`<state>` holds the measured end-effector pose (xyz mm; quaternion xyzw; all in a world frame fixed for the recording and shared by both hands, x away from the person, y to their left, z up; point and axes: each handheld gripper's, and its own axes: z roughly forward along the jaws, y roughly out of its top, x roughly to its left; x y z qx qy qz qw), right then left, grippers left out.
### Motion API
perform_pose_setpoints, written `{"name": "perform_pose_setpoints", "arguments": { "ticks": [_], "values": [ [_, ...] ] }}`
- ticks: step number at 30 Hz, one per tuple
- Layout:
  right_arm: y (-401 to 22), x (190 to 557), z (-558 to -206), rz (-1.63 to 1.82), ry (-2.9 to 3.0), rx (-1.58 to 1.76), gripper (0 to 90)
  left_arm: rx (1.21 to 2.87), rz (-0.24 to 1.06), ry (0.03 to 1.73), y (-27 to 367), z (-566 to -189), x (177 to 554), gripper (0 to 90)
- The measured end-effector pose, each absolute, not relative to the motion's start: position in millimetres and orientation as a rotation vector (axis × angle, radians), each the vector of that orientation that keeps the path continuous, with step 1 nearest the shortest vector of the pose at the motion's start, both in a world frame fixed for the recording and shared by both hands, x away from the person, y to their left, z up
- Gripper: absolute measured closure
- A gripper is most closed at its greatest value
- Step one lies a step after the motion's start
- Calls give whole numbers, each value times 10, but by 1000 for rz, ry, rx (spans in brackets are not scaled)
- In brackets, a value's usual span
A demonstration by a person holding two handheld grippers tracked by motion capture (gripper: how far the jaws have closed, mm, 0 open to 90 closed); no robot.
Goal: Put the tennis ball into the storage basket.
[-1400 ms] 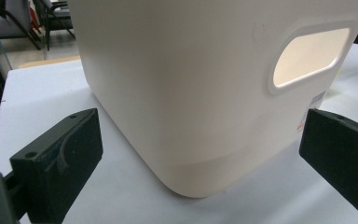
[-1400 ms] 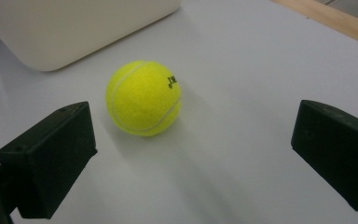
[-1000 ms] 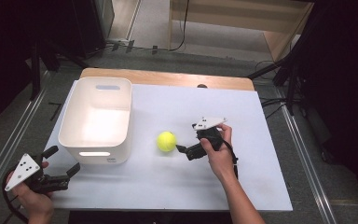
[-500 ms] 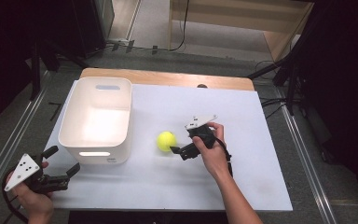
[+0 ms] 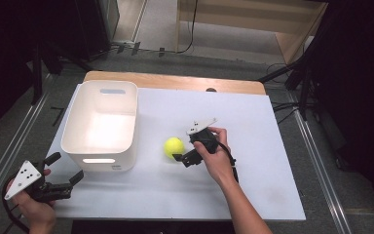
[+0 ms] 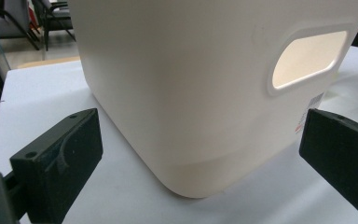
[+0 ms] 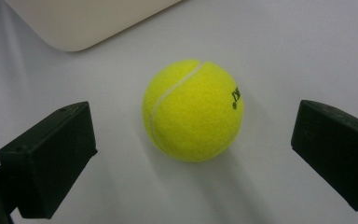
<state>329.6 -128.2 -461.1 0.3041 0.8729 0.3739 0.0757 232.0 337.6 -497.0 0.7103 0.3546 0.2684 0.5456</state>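
A yellow tennis ball point(image 5: 174, 146) point(image 7: 193, 109) lies on the white table top point(image 5: 253, 185), just right of a white plastic bin point(image 5: 100, 126). My right gripper point(image 5: 184, 147) point(image 7: 193, 161) is open, its jaws spread wide just right of the ball and pointing at it, not touching. In the right gripper view the ball sits centred just beyond the two jaws. My left gripper point(image 5: 64, 168) point(image 6: 200, 163) is open at the table's near left corner, facing the bin's near wall point(image 6: 191, 93) with its handle cut-out point(image 6: 307, 58).
The bin stands empty on the table's left half. A wooden strip point(image 5: 175, 82) runs along the table's far edge. Metal rails point(image 5: 316, 161) flank the table on both sides, and cables lie on the floor behind.
My right gripper has moved left across the table, close up to the ball. The ball, the bin and my left gripper have stayed where they were.
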Motion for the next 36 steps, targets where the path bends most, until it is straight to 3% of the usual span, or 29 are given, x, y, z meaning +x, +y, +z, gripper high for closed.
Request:
{"name": "perform_pose_setpoints", "arguments": {
  "ticks": [36],
  "values": [
    [-983,3455,-4819,985,2726,930,0,1686,636,838,3378,-4968,2320,0]
  ]
}}
